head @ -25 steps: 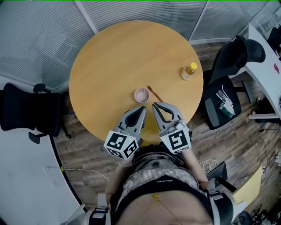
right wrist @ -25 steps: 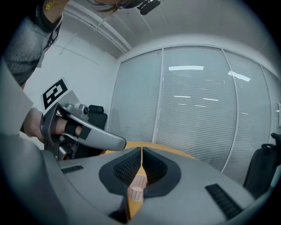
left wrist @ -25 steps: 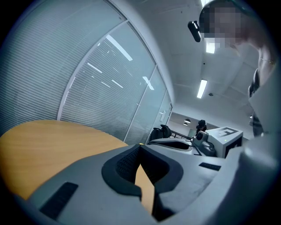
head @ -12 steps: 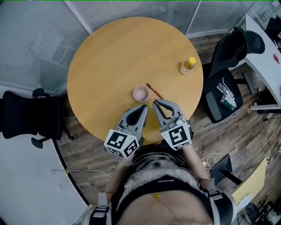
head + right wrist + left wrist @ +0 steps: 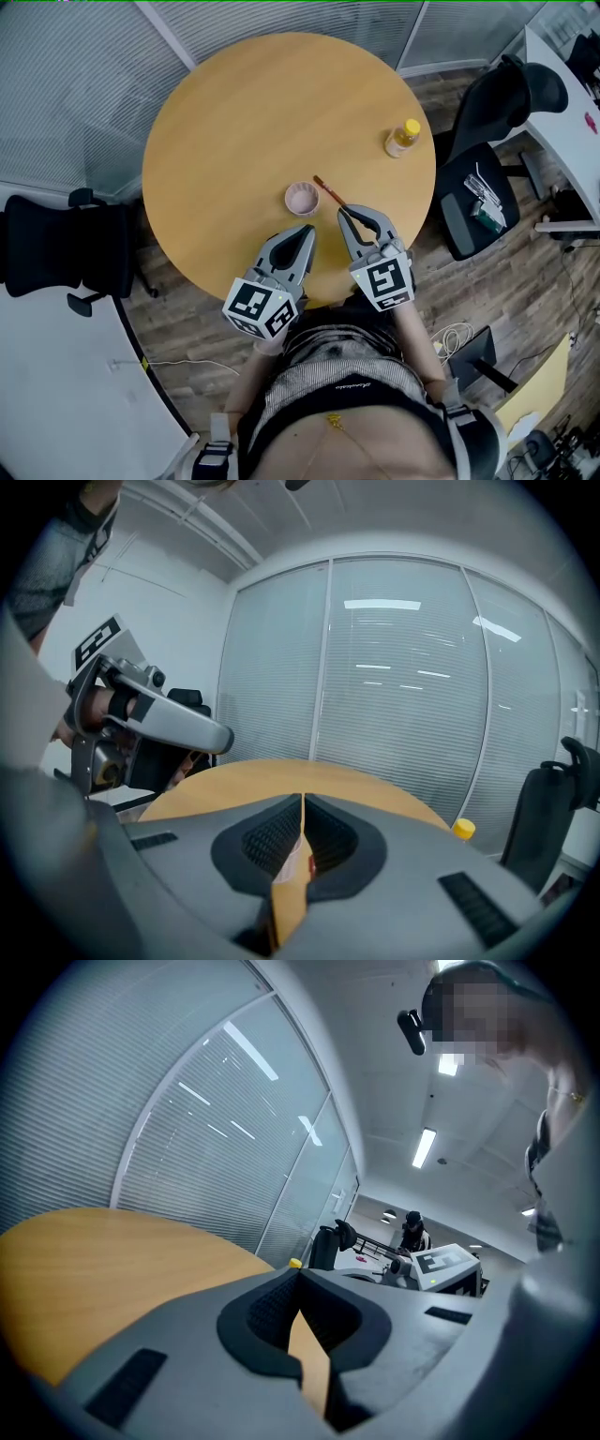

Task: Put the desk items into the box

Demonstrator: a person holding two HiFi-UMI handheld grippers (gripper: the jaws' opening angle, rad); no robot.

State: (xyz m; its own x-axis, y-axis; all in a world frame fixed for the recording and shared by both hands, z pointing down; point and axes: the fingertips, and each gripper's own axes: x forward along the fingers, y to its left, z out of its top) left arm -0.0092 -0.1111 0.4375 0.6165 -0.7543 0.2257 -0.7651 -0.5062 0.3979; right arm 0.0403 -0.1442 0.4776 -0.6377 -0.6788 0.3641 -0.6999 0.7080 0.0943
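Currently one table (image 5: 234, 112), one pink cup (image 5: 302, 200), one thin stick (image 5: 328, 192), one bottle (image 5: 402, 138); left gripper (image 5: 307, 228), right gripper (image 5: 343, 210) both closed, empty.

The round table (image 5: 244, 122) is smooth matt wood; the bottle (image 5: 401, 139) looks glossy clear plastic.

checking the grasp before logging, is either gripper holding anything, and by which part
Nothing is held: the left gripper and the right gripper are both shut on nothing.
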